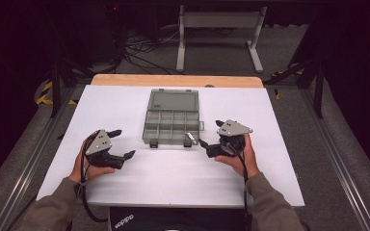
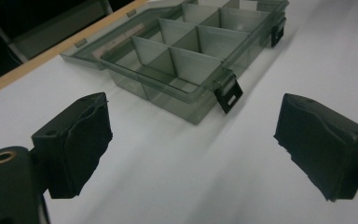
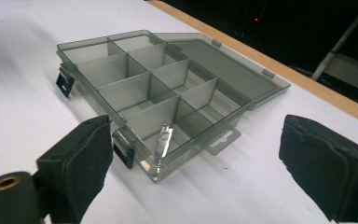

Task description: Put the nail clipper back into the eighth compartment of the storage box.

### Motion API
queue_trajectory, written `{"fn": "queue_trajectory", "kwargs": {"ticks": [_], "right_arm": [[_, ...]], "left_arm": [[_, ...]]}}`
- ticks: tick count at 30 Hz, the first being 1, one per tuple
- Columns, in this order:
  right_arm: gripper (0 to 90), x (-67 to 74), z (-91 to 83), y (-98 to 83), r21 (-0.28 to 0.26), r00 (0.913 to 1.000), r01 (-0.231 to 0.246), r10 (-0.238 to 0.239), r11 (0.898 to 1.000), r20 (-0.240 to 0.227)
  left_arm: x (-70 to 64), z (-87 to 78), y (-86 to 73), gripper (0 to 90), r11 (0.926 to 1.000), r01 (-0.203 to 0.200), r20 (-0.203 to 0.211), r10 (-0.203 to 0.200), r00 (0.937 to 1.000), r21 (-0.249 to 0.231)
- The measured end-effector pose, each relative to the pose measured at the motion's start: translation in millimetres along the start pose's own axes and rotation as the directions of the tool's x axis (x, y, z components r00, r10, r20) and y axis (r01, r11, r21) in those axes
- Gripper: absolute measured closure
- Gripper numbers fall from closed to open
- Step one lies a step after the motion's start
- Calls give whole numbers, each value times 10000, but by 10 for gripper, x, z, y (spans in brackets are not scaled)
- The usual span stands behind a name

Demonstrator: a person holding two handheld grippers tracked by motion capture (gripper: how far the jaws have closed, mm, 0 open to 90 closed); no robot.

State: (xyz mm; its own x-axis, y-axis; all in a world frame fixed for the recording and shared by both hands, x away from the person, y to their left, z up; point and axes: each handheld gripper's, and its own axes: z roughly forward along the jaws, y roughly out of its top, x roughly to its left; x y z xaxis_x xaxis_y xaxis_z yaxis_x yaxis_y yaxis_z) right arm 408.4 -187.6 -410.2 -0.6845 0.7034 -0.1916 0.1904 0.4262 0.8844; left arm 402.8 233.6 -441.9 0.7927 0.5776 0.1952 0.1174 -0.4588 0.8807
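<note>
Right claw view: metal piece point(image 3: 165, 138) in organizer box point(image 3: 135, 88) corner compartment.

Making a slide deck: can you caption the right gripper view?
Open right gripper faces an open, clear compartment box on a white table.

On the white table point(image 1: 173, 168) the grey compartment box point(image 1: 171, 123) lay with its lid open, the left gripper point(image 1: 123, 143) and right gripper point(image 1: 211, 133) flanking its near corners, jaws spread, gripping nothing.

Translucent grey glossy plastic organiser box point(image 1: 172, 120) on a smooth matt white tabletop point(image 1: 173, 168) edged in wood.
</note>
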Motion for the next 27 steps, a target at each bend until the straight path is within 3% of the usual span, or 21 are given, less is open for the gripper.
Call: {"fn": "queue_trajectory", "kwargs": {"ticks": [7, 10, 13, 15, 19, 20, 22, 23, 27], "right_arm": [[153, -25, 27, -38, 262, 9999, 36, -40, 9996, 132], [211, -28, 56, -60, 625, 9992, 77, -102, 9980, 397], [279, -23, 85, -88, 873, 9990, 164, -200, 9961, 402], [331, -25, 98, -101, 967, 9989, 128, -170, 9952, 435], [524, -48, 82, -106, 961, 9989, 26, -71, 9954, 461], [570, -58, 79, -111, 1006, 9993, 2, -38, 9949, 359], [651, -69, 81, -118, 1075, 9998, -38, 18, 9942, 186], [754, -74, 81, -124, 1092, 10000, 1, -8, 9940, 65], [893, -79, 114, -127, 1260, 9998, 197, -190, 9918, -74]], "left_arm": [[60, 106, 55, 124, 9999, -158, -73, 158, 9998, -29], [81, 143, 69, 168, 9994, -323, -362, 327, 9988, 90], [107, 154, 78, 221, 9996, -253, -397, 258, 9989, 129], [133, 157, 87, 300, 9995, -269, -369, 274, 9989, 143], [146, 178, 107, 497, 9983, -385, -163, 392, 9991, 442], [146, 190, 112, 596, 9966, -493, -94, 500, 9987, 662], [148, 217, 118, 702, 9940, -661, 59, 658, 9978, 873], [145, 230, 119, 784, 9933, -684, 116, 676, 9976, 936], [166, 273, 130, 896, 9909, -811, 365, 775, 9963, 1078]]}}
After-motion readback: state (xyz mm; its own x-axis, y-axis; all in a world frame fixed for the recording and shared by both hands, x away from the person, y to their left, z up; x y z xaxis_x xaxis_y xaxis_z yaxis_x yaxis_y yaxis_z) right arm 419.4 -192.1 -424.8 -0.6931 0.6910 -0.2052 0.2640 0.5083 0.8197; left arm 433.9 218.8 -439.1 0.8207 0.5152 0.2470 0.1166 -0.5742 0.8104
